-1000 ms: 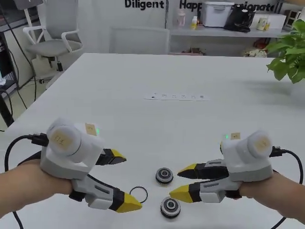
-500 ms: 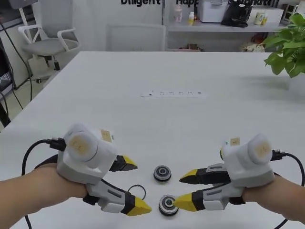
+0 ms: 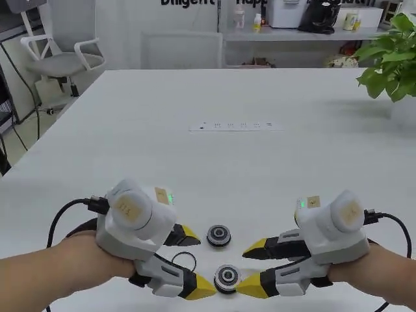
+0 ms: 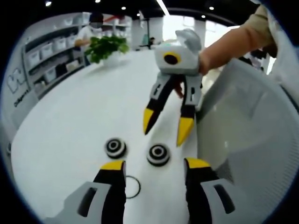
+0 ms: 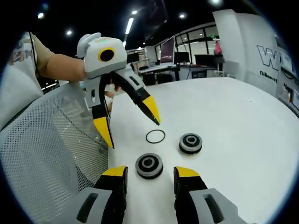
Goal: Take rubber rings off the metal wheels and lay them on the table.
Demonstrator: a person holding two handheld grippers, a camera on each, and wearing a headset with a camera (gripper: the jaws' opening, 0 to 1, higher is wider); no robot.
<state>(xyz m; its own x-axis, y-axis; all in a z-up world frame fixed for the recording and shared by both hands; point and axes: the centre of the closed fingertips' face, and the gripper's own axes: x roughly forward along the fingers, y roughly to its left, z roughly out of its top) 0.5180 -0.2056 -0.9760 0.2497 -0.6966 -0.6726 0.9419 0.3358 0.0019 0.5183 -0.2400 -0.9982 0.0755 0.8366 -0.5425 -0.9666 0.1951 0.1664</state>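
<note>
Now nearer, left gripper (image 3: 198,260) beside wheel (image 3: 227,276)

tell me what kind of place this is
Probably an office or lab workroom: a large white table with a swivel chair beside it, a shelf along the back wall under big wall lettering, and a potted plant at the table's edge.

ring (image 3: 189,257) part hid behind L gripper (image 3: 198,261) | plant (image 3: 389,55) cut by pic edge
</note>
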